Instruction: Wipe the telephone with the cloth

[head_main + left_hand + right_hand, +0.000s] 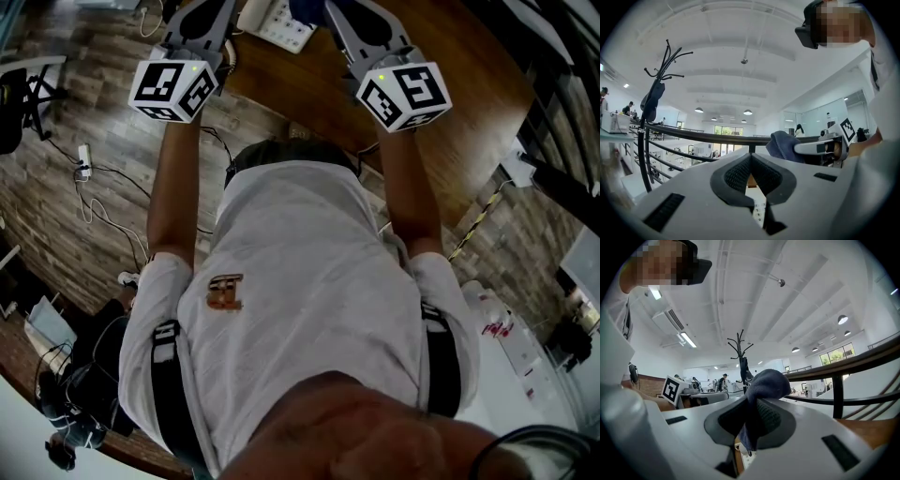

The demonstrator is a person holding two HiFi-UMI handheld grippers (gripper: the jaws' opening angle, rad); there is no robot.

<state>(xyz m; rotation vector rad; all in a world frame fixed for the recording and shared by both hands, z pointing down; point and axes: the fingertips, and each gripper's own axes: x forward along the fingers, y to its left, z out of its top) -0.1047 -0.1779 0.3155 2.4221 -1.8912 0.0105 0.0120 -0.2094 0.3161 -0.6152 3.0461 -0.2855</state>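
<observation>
Head view: two grippers are held over a wooden table (pixel 450 103), with the white telephone (pixel 278 25) lying between them.
Right gripper (pixel 752 408): pinched on a blue cloth (pixel 767 380), which is bunched above the jaws.
Left gripper (pixel 750 163): jaws pressed together, nothing held.
Risk: the telephone, not steadied, may be shoved along the table, or the cloth dragged loose.

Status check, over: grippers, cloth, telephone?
Left gripper shut, empty. Right gripper shut on cloth. Telephone on table, just beneath both. No obstruction seen.
</observation>
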